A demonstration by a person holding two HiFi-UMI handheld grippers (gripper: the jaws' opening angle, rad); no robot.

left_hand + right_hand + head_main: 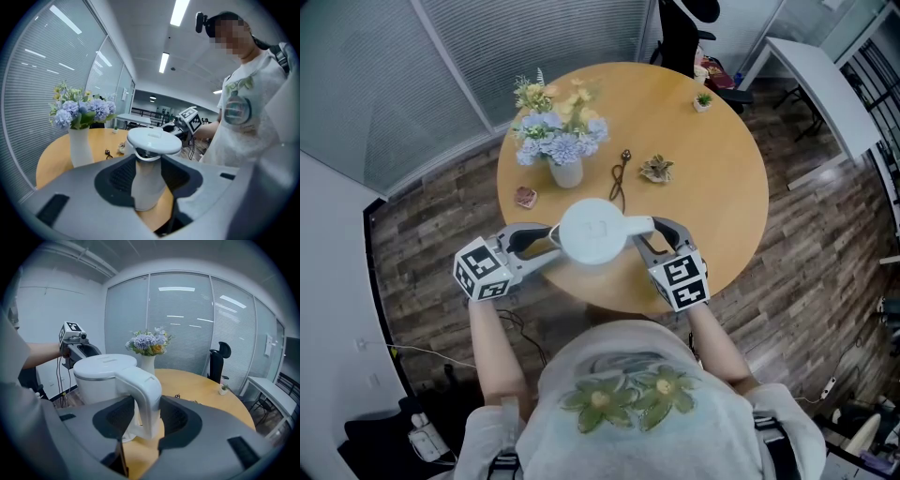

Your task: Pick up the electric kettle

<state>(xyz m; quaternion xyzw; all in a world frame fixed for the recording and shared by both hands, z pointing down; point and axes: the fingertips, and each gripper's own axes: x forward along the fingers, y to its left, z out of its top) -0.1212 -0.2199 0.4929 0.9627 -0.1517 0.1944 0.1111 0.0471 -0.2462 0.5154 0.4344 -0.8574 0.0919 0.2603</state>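
A white electric kettle (598, 230) is at the near edge of the round wooden table (722, 187), held between both grippers. My left gripper (551, 242) comes in from the left, and its jaws are closed on the kettle's body (149, 180) below the lid (153, 139). My right gripper (642, 234) comes in from the right and is shut on the kettle's curved handle (143, 394). I cannot tell whether the kettle's base rests on the table or hangs just above it.
Behind the kettle stand a white vase of flowers (565, 172), a bunch of keys (621, 173), a small ornament (656, 169) and a pink object (526, 196). A tiny potted plant (702, 99) sits at the far edge. A black chair (680, 33) stands beyond the table.
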